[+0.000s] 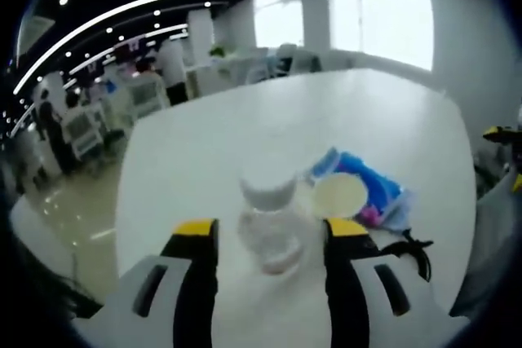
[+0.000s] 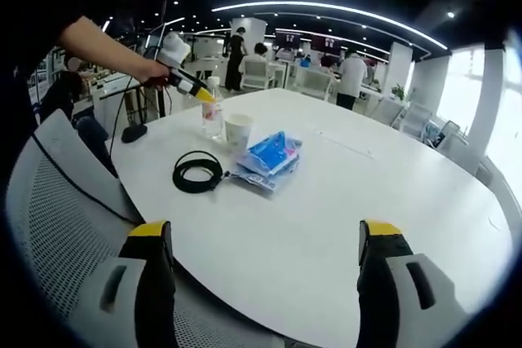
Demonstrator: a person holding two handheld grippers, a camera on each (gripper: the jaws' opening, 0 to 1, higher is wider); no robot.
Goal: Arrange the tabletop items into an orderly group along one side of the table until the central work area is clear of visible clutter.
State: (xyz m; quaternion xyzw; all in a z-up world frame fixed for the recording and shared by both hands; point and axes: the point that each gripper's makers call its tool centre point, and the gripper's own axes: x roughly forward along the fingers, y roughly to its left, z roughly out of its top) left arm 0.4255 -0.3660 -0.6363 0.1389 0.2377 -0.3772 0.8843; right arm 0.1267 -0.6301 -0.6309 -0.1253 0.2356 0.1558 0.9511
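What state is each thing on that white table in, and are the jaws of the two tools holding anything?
Left gripper: jaws either side of the bottle; contact unclear.
Right gripper: jaws wide open, holding nothing, at the table edge.
Clear bottle: upright, capped.
Paper cup: upright, open-topped, beside the bottle.
Blue packet: lying flat, against the cup.
Black cable: coiled, flat on the table.
White table: items grouped near one edge.

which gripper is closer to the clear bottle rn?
Left. The left gripper has its jaws on either side of the clear bottle, not visibly clamped. The right gripper sits back at the table edge, well short of the bottle.
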